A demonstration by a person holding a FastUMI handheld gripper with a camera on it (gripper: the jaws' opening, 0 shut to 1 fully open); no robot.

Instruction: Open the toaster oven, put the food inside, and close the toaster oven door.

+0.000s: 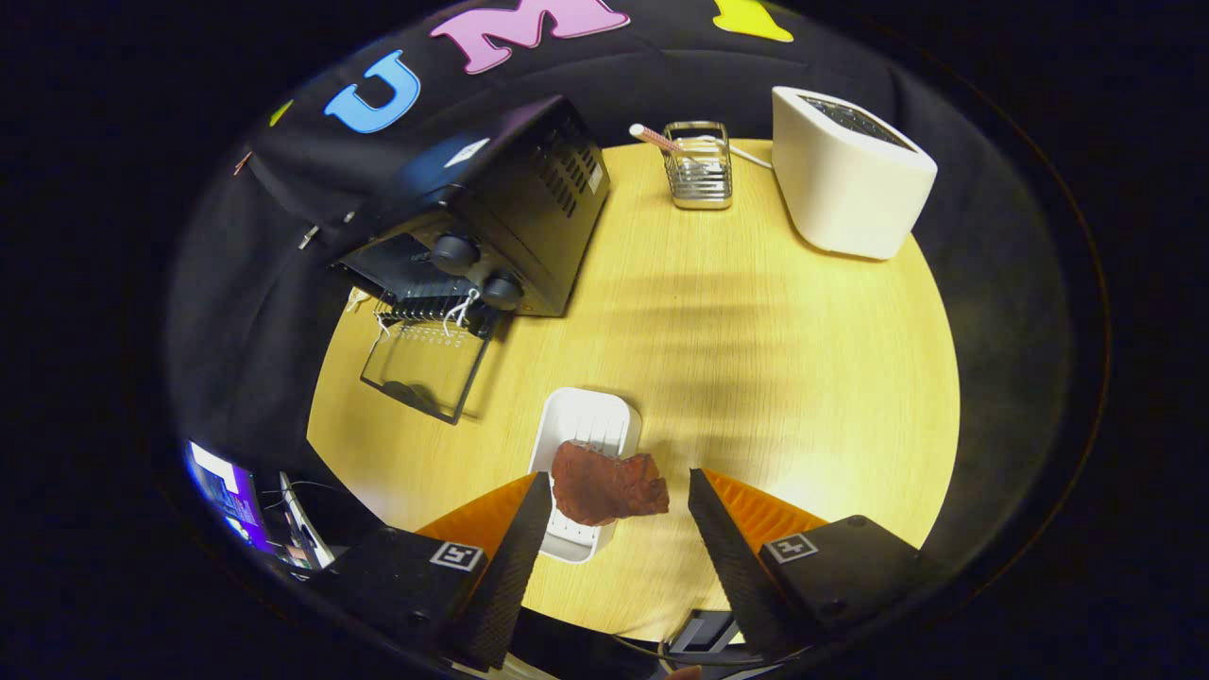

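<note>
The food is a lumpy, dark red chunk on a white tray. The gripper fingers are spread wide around it, not touching.

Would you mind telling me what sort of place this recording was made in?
Probably a staged kitchen counter in a recording booth: a wooden table carries a black toaster oven with its door down, a white toaster and a white tray holding food. The open gripper hovers around the food.

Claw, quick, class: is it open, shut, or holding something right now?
Claw: open, holding nothing. The piece of meat lies between its fingers on the white tray, and neither finger presses on it.
</note>
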